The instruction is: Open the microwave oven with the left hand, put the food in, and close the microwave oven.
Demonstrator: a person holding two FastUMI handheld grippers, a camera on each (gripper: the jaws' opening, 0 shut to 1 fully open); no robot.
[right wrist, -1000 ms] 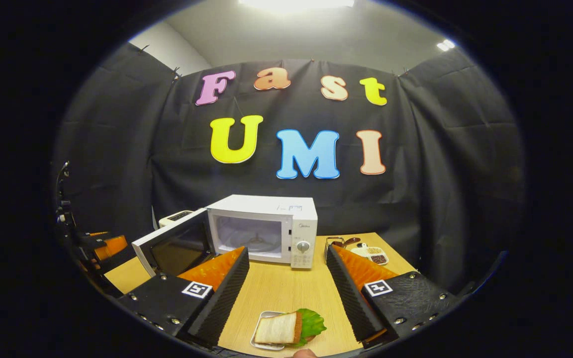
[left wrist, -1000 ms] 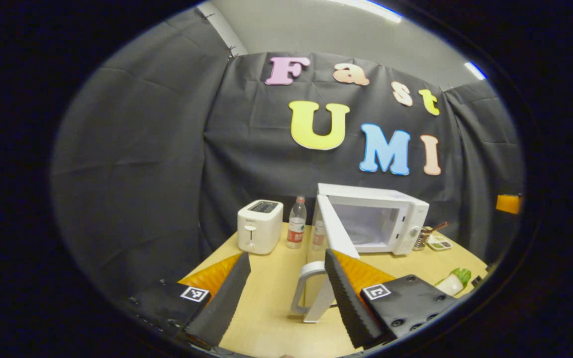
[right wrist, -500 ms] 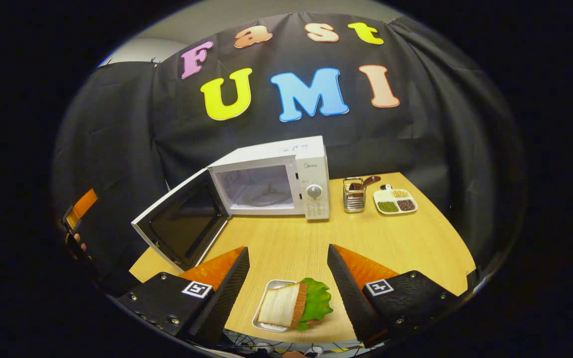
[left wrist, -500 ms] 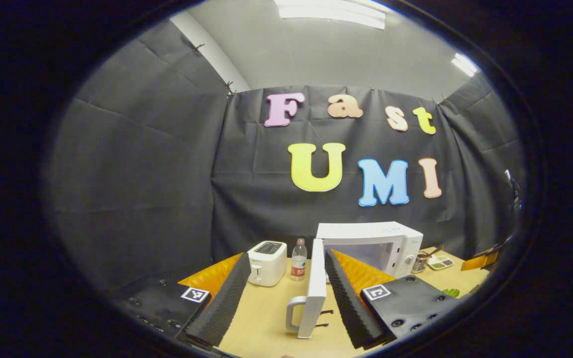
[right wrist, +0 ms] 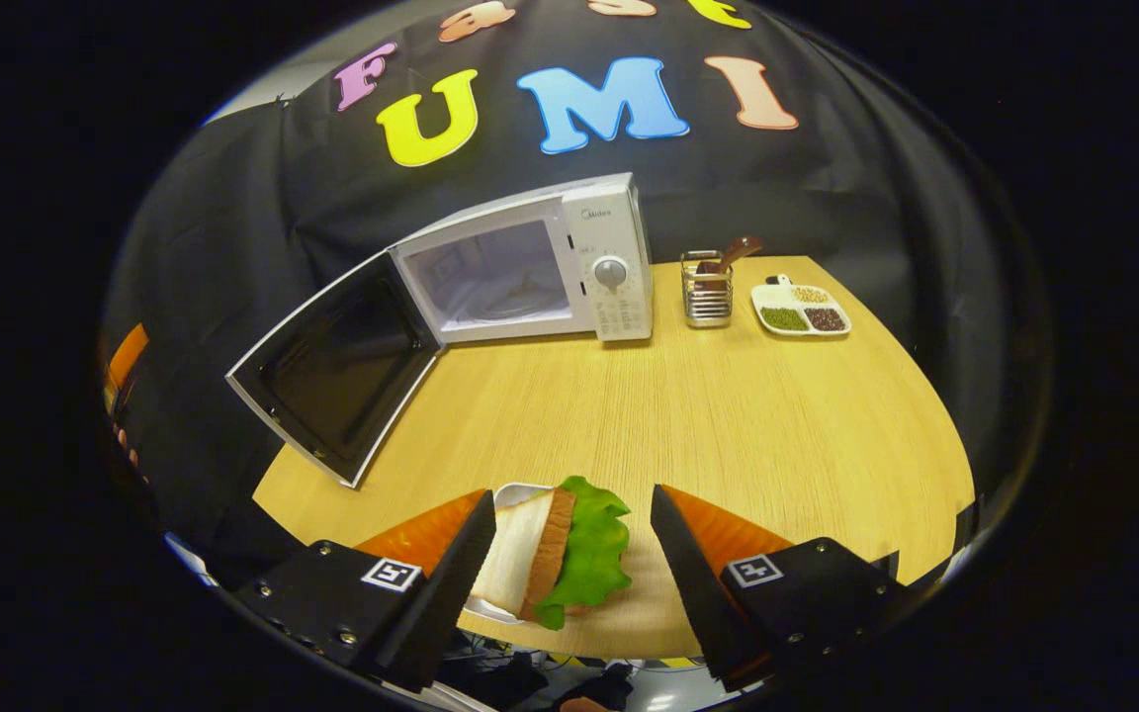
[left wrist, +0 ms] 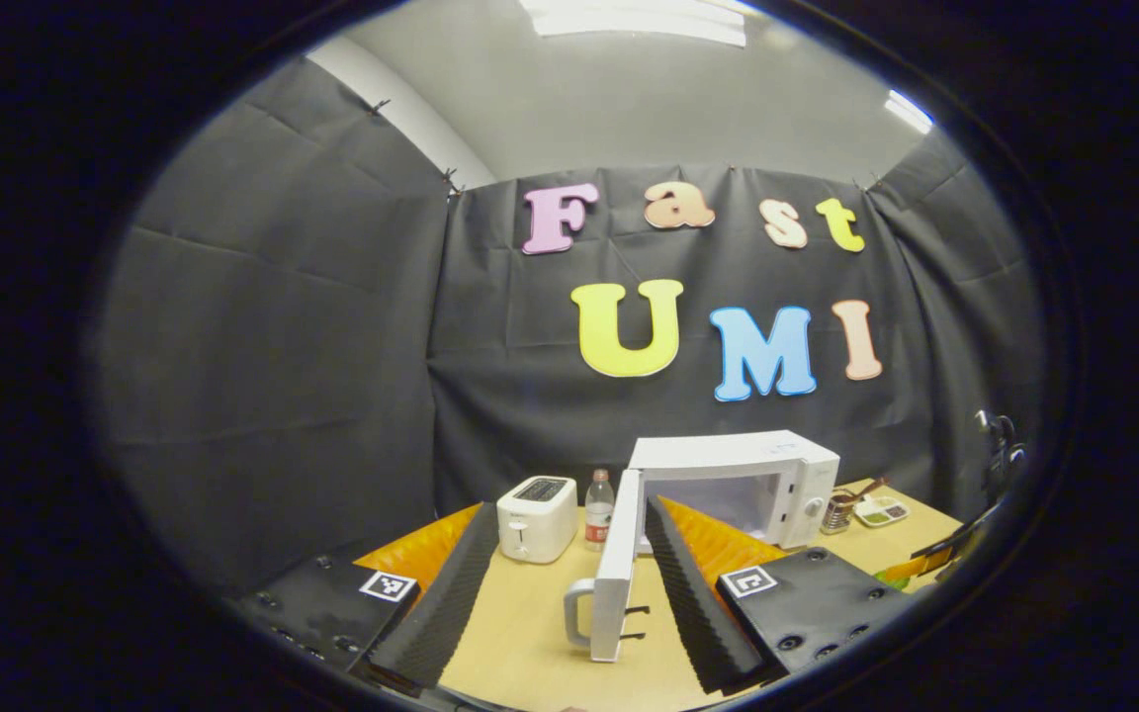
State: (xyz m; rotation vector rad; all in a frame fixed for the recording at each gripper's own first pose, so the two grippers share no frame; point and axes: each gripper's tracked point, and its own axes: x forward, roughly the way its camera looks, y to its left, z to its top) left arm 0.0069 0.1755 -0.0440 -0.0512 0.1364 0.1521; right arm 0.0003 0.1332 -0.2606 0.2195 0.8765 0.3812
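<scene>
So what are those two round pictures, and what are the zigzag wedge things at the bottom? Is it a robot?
Not a robot. A person holds a two-finger grabber in each hand, and a small camera rides on each grabber. So each round picture looks forward along that grabber's own two fingers, the wedges you see at the bottom.

In the left gripper view, the left gripper is open and holds nothing. Past it stands the microwave with its door swung open, a toaster and a bottle beside it.

In the right gripper view, the right gripper is open too, with a sandwich on a small tray between its fingers, not yet gripped. On the table there are also a utensil holder and a dish of beans.
</scene>
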